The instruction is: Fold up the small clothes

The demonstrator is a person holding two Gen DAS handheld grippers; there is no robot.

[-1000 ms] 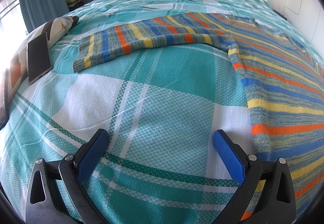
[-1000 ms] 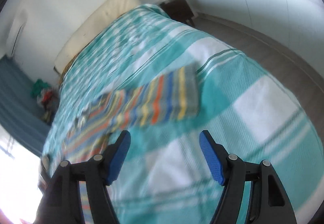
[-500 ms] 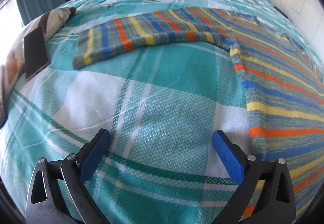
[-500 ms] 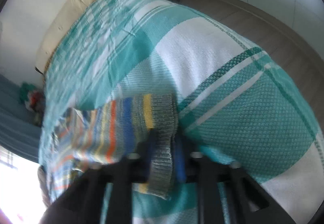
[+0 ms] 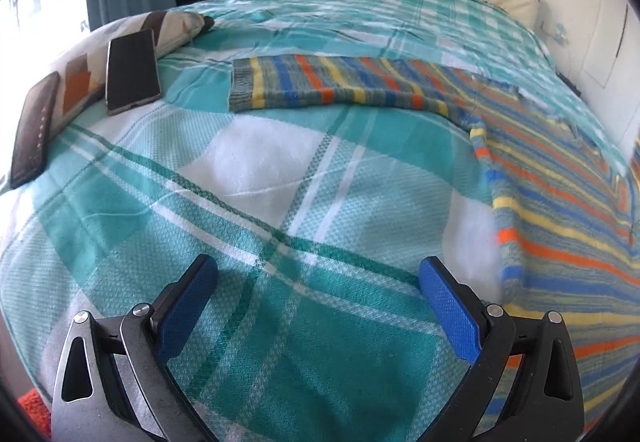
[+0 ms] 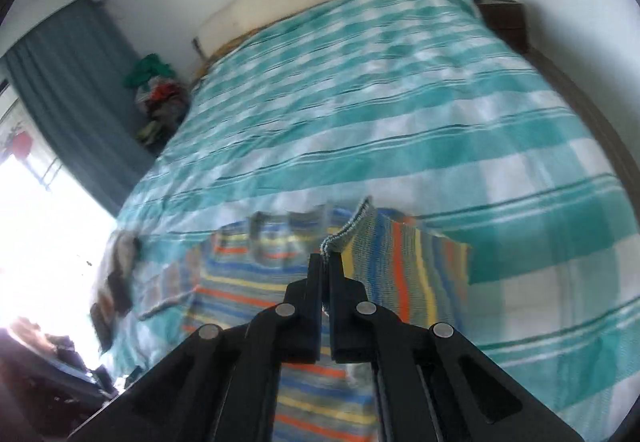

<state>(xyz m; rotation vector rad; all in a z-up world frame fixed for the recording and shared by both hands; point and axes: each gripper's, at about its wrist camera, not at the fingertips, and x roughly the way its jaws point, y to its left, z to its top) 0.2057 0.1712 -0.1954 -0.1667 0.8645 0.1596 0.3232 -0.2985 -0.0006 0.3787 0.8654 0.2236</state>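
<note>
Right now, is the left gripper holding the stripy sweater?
No, the left gripper is wide open above the checked bedspread, with the stripy sweater off to its side.

Lit by daylight from a blown-out window (image 6: 48, 226) at left of both frames. Sharp in left view, motion-blurred in right. Bowed by fisheye, dark-vignetted at corners.

The left gripper (image 5: 318, 286) points downward with its blue-padded jaws spread wide and nothing between them. The right gripper (image 6: 326, 262) also tilts down, its jaws pressed together on the ribbed cuff of the striped sweater (image 6: 400, 262).
</note>
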